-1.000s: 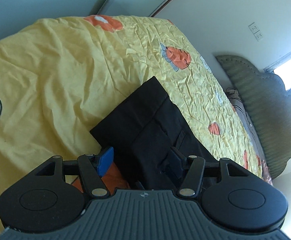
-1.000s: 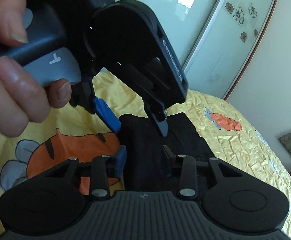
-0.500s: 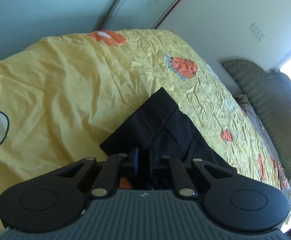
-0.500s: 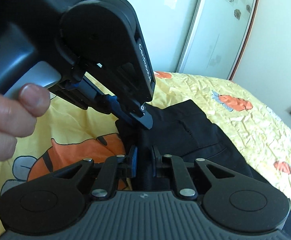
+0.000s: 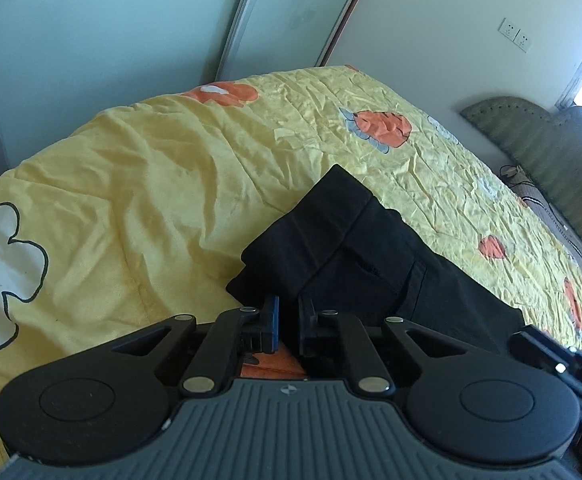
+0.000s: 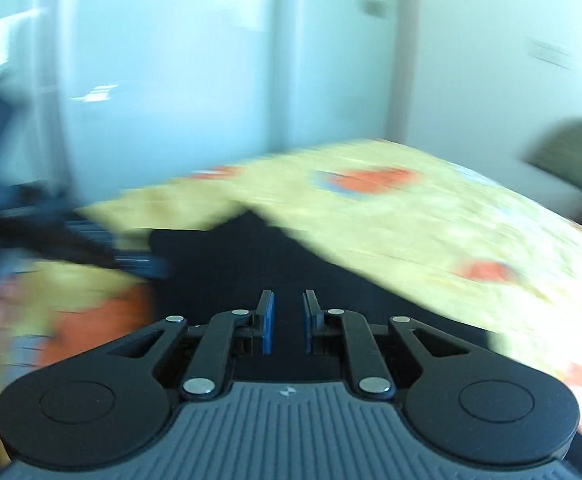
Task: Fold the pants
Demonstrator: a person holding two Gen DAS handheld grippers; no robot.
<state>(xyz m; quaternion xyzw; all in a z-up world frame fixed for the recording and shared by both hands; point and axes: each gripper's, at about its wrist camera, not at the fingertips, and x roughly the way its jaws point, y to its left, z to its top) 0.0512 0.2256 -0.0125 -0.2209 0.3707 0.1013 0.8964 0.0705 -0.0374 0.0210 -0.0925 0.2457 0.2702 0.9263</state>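
The black pants (image 5: 355,256) lie partly folded on the bed (image 5: 163,184), both grippers (image 5: 288,326) (image 6: 287,322) clenched on their edge, more folding left.

Yellow bedspread (image 5: 163,184), creased, printed with orange cartoon patches and a white flower outline at one edge. Padded grey-green headboard (image 5: 563,152) at far end. Pale glass sliding doors (image 5: 111,40) behind the bed. White wall with double socket (image 5: 514,36).

I noted a bed under a crumpled yellow cover (image 5: 171,184), pale sliding wardrobe doors (image 5: 111,40) behind. Green padded headboard (image 5: 551,152) at right; white wall (image 5: 431,32) carried sockets (image 5: 515,35).
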